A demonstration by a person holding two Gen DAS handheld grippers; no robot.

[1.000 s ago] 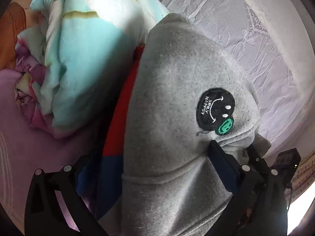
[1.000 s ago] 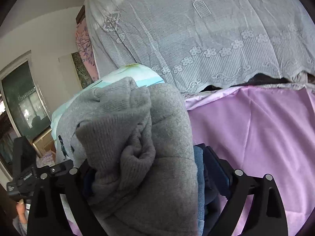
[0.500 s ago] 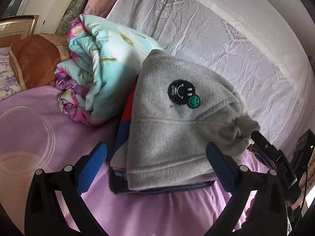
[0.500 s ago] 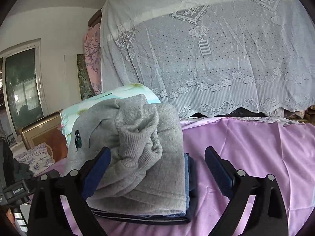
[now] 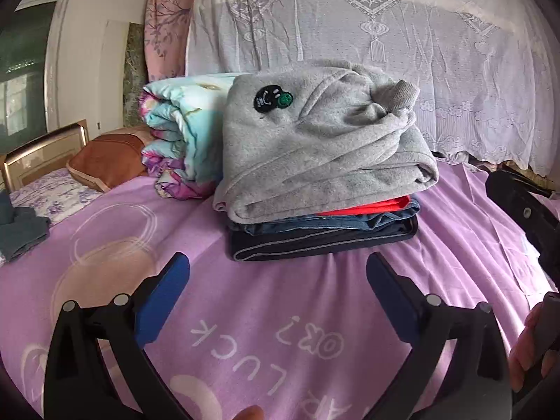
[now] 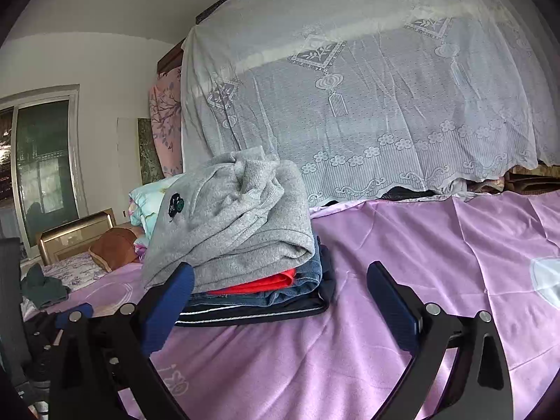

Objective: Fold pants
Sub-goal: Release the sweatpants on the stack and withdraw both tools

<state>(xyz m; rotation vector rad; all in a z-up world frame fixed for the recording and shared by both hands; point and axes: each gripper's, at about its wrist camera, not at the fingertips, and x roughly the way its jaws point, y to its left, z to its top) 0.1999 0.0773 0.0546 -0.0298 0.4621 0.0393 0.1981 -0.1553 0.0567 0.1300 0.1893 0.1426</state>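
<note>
Two claws, left claw (image 5: 278, 274) and right claw (image 6: 280, 283), stand spread apart and empty near the folded grey pants (image 5: 322, 154), which top a clothes stack (image 5: 325, 234) on the purple bed (image 5: 280, 315).

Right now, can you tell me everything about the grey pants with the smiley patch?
The grey fleece pants look soft and fuzzy, folded into a thick, slightly lumpy bundle. A black round smiley patch with a small green face beside it sits on top, and a ribbed cuff pokes up. They rest on a stack: a red garment, blue jeans, then a dark garment. A rolled floral quilt lies beside them. Neither gripper touches them.
</note>
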